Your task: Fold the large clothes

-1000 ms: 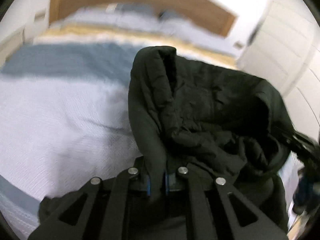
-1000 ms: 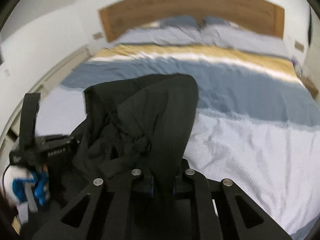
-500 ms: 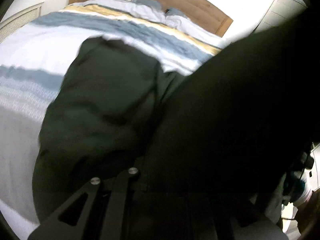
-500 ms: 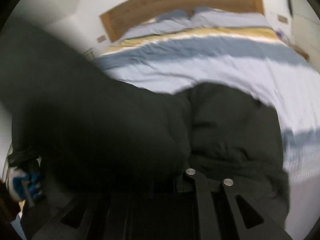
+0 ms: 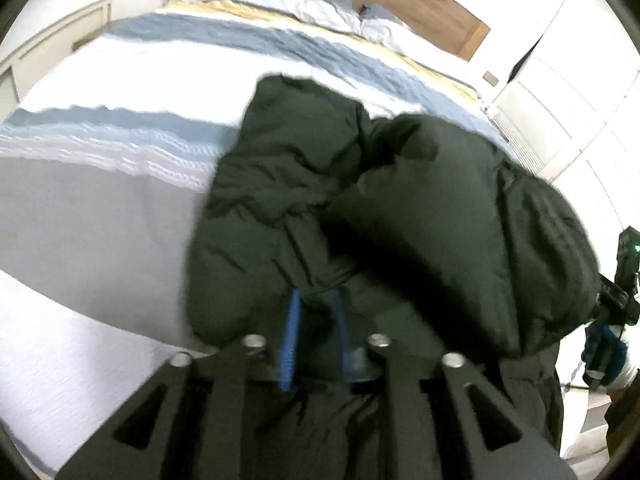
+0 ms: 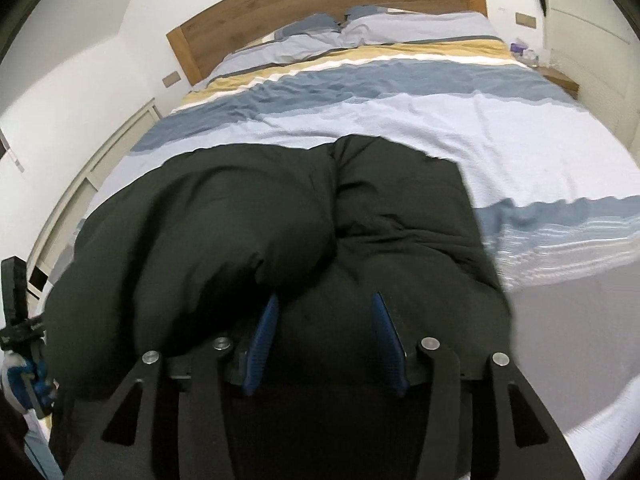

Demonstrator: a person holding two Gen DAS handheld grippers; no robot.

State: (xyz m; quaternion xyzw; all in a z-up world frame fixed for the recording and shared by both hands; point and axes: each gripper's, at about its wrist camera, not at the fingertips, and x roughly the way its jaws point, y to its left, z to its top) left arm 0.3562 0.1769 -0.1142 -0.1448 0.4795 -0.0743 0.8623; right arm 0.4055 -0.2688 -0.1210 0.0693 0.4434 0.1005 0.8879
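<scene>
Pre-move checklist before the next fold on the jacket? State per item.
1. Jacket down on the bed: ok, though bunched.
2. Left gripper let go: cannot tell; jaws have just been opening, pads apart, fabric still between them.
3. Right gripper let go: ok; jaws have just been opening, pads wide, not pressing the fabric between them.
4. Fold lying flat: not ok, one puffy flap humps over the other half.
5. Bed space beyond the jacket free: ok.
6. Hem and sleeve positions: cannot tell, hidden.
</scene>
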